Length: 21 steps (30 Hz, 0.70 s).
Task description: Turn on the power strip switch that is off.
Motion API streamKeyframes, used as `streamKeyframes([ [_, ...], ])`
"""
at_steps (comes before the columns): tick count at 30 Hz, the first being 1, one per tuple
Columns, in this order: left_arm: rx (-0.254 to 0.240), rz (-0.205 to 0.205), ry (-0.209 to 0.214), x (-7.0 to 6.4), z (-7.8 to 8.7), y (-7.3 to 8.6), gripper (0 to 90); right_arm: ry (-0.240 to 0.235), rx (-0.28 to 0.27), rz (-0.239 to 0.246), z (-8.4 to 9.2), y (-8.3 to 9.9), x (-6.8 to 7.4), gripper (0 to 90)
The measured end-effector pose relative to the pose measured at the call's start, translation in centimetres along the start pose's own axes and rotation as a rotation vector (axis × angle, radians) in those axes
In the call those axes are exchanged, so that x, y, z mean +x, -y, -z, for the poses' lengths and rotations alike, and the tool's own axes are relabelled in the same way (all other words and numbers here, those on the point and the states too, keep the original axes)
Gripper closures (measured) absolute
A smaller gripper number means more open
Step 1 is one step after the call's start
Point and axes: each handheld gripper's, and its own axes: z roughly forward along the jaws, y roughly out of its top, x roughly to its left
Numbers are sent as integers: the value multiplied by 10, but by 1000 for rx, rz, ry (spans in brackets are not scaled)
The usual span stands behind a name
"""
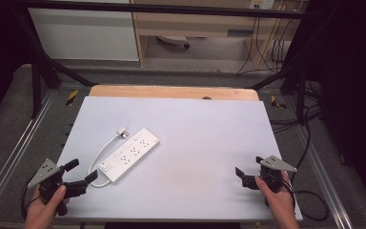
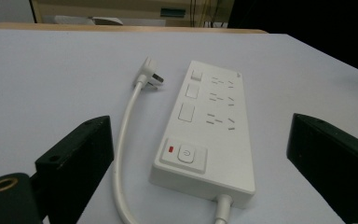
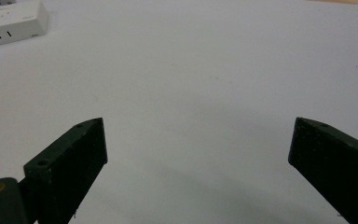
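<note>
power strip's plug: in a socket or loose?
Loose. The plug lies on the table beside the power strip, prongs bare, at the end of its white cable looping back from the switch end.

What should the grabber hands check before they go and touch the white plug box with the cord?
1. Left gripper jaws wide open, nothing between them: ok.
2. Right gripper jaws open with nothing in them: ok.
3. Power strip lies flat on the table, sockets up: ok.
4. Plug lies loose on the table beside the strip, not in any socket: ok.
5. Cord runs in front of the left gripper's near jaw and could snag: not ok.
6. Red mark beside the switch shows, but whether the switch is on: cannot tell.
</note>
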Motion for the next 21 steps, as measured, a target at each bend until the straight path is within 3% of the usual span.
streamKeyframes([
  [12,-12,-11,6,-5,0,-3,69,1,1,10,-1,0,2,46],
  [21,-44,11,-5,-7,0,-10,64,-7,-2,19,-3,-2,6,44],
])
